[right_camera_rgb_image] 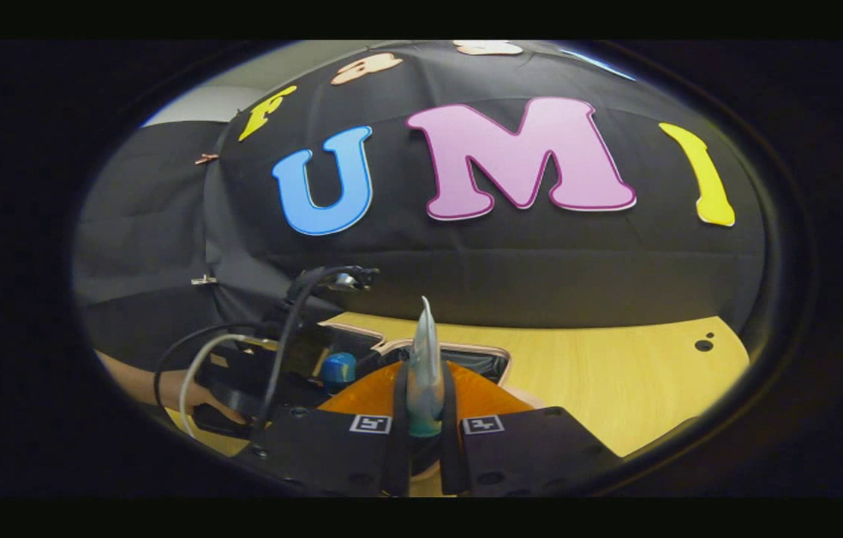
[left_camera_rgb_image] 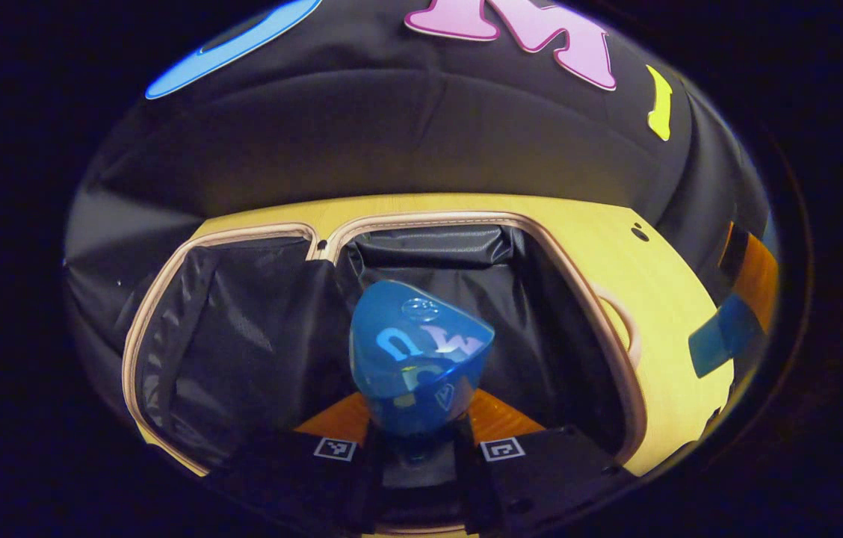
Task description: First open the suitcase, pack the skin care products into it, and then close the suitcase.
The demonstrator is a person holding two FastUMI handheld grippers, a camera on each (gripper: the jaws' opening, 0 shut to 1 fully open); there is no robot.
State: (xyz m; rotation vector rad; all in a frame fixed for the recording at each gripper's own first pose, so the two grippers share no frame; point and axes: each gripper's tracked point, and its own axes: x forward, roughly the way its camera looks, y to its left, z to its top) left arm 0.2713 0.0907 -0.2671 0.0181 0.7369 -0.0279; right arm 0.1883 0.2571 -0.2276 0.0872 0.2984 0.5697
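I see a pale wooden table [right_camera_rgb_image: 616, 373] with a small dark hole [right_camera_rgb_image: 704, 345] far right, black cloth wall [right_camera_rgb_image: 541, 276] behind it.

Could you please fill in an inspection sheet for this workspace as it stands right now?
Surface: light wooden table, bare where it shows beside the case.
Job's things: suitcase lies open, dark lining showing; blue bottle held above the open compartment; pale tube held upright.
Clutter: nothing seen.
Grippers: left claw shut on the blue bottle; right claw shut on the pale tube; in the right gripper view the other gripper and bottle show at left.
Cables: black and white cables run from the other gripper.
Surroundings: black cloth wall behind the table.
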